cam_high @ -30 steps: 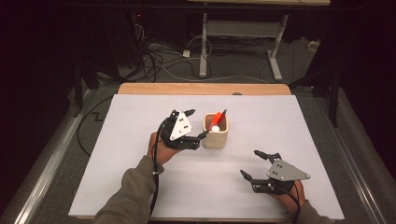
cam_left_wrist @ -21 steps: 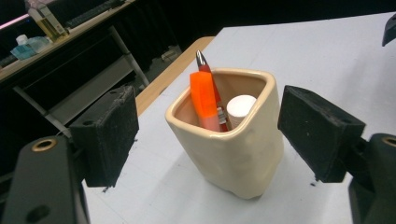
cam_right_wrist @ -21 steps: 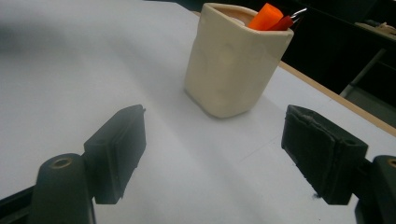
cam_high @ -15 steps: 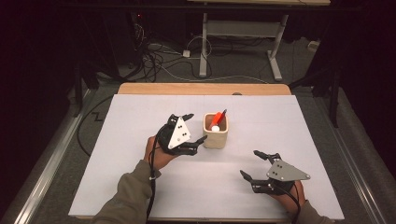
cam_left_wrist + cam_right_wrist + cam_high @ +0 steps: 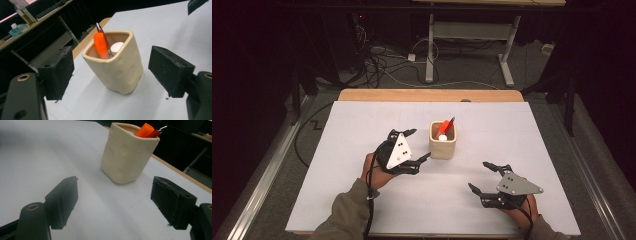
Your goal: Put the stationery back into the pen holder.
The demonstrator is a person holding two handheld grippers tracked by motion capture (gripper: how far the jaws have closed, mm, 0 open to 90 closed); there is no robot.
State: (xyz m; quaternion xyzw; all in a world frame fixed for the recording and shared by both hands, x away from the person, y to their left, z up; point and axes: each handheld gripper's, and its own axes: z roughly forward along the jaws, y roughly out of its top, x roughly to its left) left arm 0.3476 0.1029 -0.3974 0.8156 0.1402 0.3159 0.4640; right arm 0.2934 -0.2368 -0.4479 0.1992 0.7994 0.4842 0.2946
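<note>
Left tool [image 5: 418,145] is held wide open, empty, just left of the cream ceramic cup [image 5: 443,140]; right tool [image 5: 482,176] is held open, empty, nearer on the table [image 5: 362,120].

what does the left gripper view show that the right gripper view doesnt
The left gripper view looks down into the cream ceramic cup: besides the orange marker and the red pen with a silver tip, a white round-capped item stands inside. The open left gripper has a black pad either side of the cup, apart from it.

The right gripper view sees the cup's outer wall from lower and farther off, with bare white table between it and the open right gripper.

Both share the cup, marker, pen and wooden table edge.
</note>
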